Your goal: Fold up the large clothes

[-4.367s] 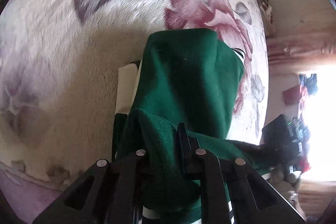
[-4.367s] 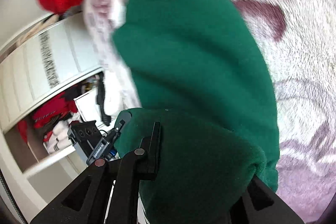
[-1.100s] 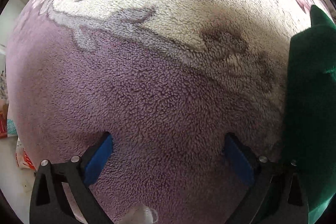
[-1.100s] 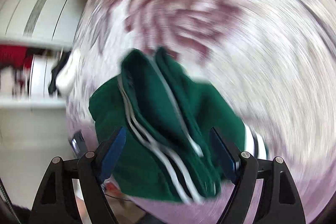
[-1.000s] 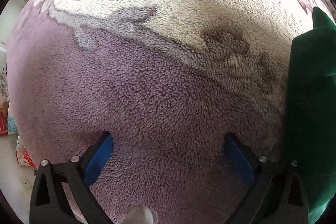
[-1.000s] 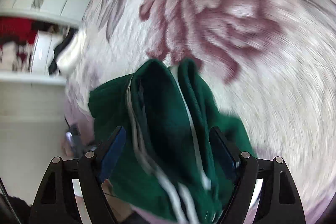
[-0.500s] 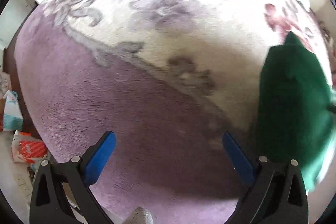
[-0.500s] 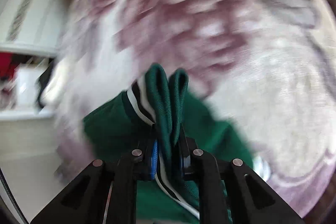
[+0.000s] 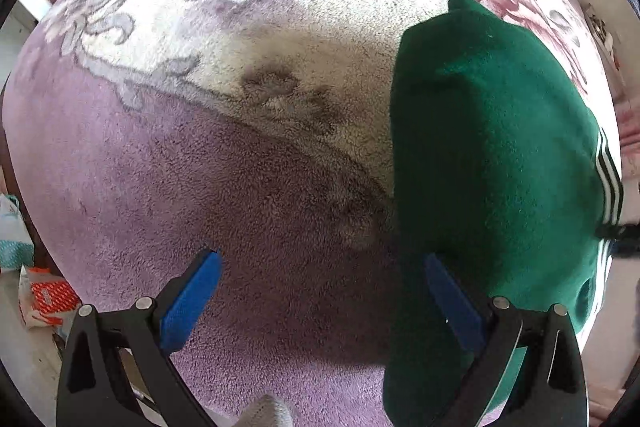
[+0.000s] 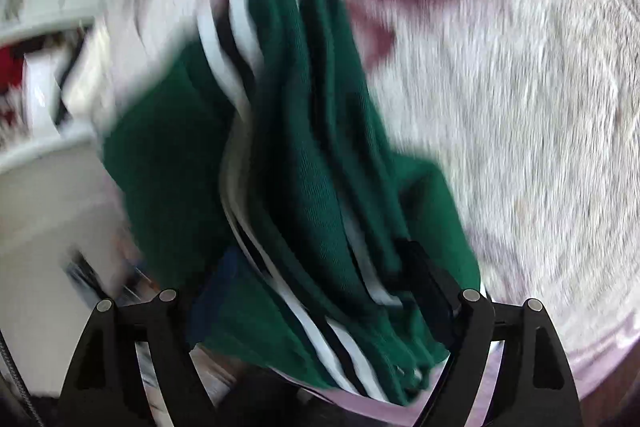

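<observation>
From the left wrist: left claw [image 9: 320, 291] spread wide, nothing between its blue pads, hanging over the purple part of the fleecy blanket [image 9: 168, 163] on the bed. Folded green garment [image 9: 492, 163] lying to the right on that blanket, partly behind the right-hand pad, long axis running from near to far, narrowing toward the far end, with white and black stripes showing on its right edge. Thick, soft fleece by the look of it: likely light for its bulk, limp, prone to sagging and unfolding when lifted by one point, not slippery against the plush blanket. Best taken at a folded edge or corner where all layers can be pinched together. From the right wrist, badly blurred: right claw [image 10: 320, 291] opening, jaws standing wide with stacked green layers and striped bands bunched between them; pads apparently not pressing on the cloth. Bundle here running from the near claw up toward the far rose pattern, folds edge-on. Shelves at the left, too smeared to read.
</observation>
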The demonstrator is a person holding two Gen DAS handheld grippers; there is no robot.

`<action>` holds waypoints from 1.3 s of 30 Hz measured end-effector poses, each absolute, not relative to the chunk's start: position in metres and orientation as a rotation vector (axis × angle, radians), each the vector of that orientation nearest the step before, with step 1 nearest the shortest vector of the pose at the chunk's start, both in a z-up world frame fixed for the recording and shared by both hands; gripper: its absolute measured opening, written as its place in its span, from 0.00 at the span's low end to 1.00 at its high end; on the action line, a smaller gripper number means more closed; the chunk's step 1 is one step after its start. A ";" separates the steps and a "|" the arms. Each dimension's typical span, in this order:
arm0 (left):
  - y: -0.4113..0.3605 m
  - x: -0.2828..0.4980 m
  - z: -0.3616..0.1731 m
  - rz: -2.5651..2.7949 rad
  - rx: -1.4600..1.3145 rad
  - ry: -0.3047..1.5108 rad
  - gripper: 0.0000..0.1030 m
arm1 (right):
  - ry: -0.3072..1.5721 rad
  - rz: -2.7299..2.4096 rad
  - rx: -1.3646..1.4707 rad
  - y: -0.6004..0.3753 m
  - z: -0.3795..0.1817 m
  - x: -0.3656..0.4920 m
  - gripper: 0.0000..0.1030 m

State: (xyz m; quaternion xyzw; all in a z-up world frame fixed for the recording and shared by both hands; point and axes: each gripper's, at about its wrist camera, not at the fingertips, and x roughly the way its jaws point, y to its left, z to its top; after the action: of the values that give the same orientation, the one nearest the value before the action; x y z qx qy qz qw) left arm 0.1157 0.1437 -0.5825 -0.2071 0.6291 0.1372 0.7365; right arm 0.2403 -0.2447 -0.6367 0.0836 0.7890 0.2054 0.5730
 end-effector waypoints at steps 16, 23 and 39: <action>0.110 0.117 -0.552 0.343 -0.472 1.343 1.00 | 1.882 0.154 0.047 -0.264 -0.623 0.236 0.50; 0.121 0.106 -0.558 0.398 -0.546 1.316 1.00 | 1.657 0.482 -0.202 -0.160 -0.516 0.260 0.66; 0.238 0.102 -0.615 0.734 -0.686 1.316 1.00 | 1.905 0.805 -0.636 0.126 -0.670 0.247 0.26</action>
State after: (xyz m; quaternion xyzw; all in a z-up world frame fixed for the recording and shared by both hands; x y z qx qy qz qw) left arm 0.1024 0.2376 -0.6148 -0.3051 0.5853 0.3267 0.6765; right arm 0.2472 0.1261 -0.6699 -0.2597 0.7772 0.3285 0.4697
